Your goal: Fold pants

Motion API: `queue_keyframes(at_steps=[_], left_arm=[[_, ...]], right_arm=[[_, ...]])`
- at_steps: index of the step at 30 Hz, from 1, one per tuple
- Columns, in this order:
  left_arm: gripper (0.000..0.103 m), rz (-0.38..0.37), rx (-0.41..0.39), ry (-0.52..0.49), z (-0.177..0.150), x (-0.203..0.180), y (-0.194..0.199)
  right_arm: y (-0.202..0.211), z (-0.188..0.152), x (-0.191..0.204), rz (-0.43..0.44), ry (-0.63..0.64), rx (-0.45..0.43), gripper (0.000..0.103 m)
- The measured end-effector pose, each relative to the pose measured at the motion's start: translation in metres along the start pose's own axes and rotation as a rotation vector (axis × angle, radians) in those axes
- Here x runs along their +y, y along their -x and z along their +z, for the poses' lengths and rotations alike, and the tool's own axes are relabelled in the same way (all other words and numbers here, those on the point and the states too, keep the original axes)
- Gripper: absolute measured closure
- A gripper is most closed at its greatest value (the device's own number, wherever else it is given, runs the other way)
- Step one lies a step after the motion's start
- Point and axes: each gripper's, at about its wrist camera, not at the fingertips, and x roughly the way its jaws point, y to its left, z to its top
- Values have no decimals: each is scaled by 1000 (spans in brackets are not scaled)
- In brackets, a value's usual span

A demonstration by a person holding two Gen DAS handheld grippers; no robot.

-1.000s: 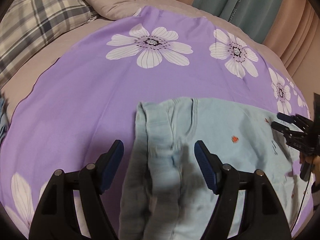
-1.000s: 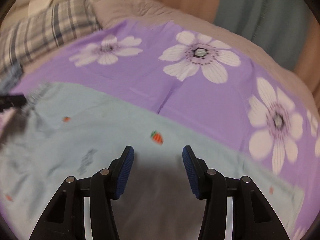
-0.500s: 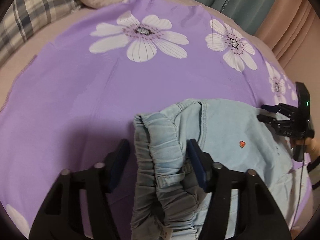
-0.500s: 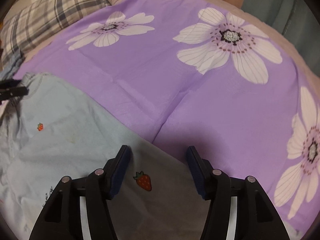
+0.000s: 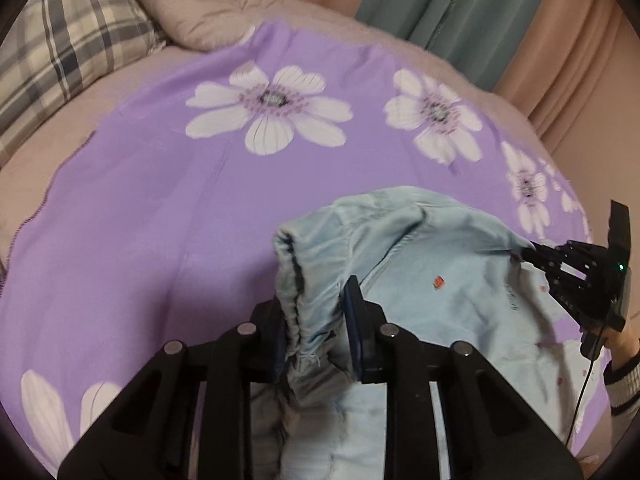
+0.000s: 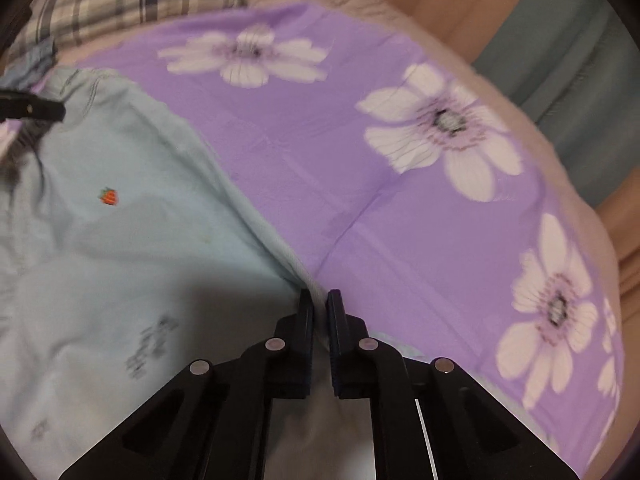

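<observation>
Centrally, item one: pale blue pants (image 5: 432, 264), printed with small red strawberries, are lying on a purple flowered sheet (image 5: 168, 216) and are being lifted at two places. Their long axis is running from the left gripper (image 5: 320, 320) across to the right gripper (image 6: 319, 308), with the gathered elastic waistband (image 5: 296, 280) at the left gripper's end and the leg fabric spreading toward the right one.

Item two: the left gripper is angling steeply down at the bed, its jaws closing on the bunched waistband, which is filling the gap between the two blue pads and rising in a hump just beyond the tips.

Item three: the right gripper is likewise tilting downward, its jaws pressed nearly together and pinching the far side edge of the pants; the fabric is pulling up into a taut ridge from that pinch. In the left wrist view this gripper is showing at the right, with a hand (image 5: 618, 342) and striped cuff (image 5: 624, 384) behind it.

Item four, surroundings: beyond both sets of tips, white flowers on the sheet; farther off, a beige pillow (image 5: 208, 4) and a plaid pillow (image 5: 68, 48) to the upper left; teal and peach curtains (image 5: 460, 4) at the back.
</observation>
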Motion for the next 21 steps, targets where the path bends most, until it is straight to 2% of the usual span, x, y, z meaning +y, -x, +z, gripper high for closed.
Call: queue_keyframes(at_steps=[6, 11, 13, 19, 21], left_arm=[[78, -4, -67, -62, -23, -19, 42], [78, 11, -118, -116, -53, -25, 75], [78, 4, -123, -139, -65, -22, 83], [78, 23, -103, -201, -112, -15, 98], [76, 63, -94, -241, -127, -16, 97]], right_arm=[[74, -17, 1, -50, -43, -98, 95], [120, -46, 30, -87, -31, -127, 95], [134, -60, 46, -106, -23, -131, 95], [170, -97, 85, -92, -25, -134, 95], [178, -110, 103, -91, 3, -124, 95]])
